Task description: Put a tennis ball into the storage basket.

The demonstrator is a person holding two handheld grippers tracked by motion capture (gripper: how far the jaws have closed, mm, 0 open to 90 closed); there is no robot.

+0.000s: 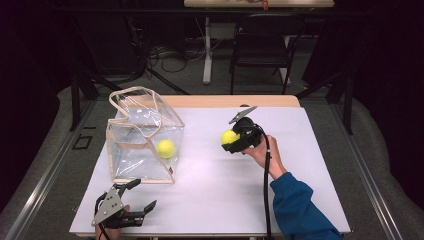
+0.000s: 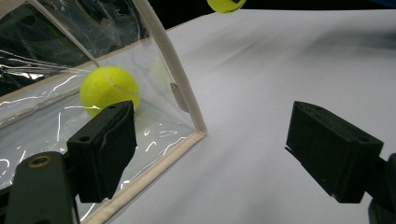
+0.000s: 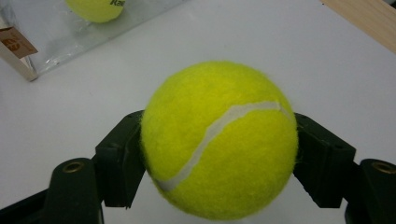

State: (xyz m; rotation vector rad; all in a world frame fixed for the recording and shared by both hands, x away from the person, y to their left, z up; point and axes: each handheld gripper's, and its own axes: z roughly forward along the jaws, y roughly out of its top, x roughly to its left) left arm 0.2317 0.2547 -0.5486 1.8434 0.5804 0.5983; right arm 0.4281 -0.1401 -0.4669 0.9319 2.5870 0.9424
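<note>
A clear plastic tote bag [image 1: 142,132] with beige trim stands on the left of the white table. Inside it, near its right wall, lies a yellow tennis ball [image 1: 165,148]. My right gripper [image 1: 231,140] hovers over the table's middle, shut on a second tennis ball [image 1: 229,136]; in the right gripper view that ball [image 3: 219,140] sits squeezed between the two black pads. My left gripper [image 1: 144,194] rests near the front left edge, open and with nothing between its fingers. In the left gripper view the bag's trimmed corner [image 2: 180,93] and the ball inside [image 2: 109,88] lie just beyond the left jaw.
The white sheet [image 1: 225,190] covers a wooden table whose far edge [image 1: 235,101] shows. A black folding chair [image 1: 262,40] and cables stand on the floor behind it. A blue-sleeved forearm [image 1: 300,210] reaches in from the bottom right.
</note>
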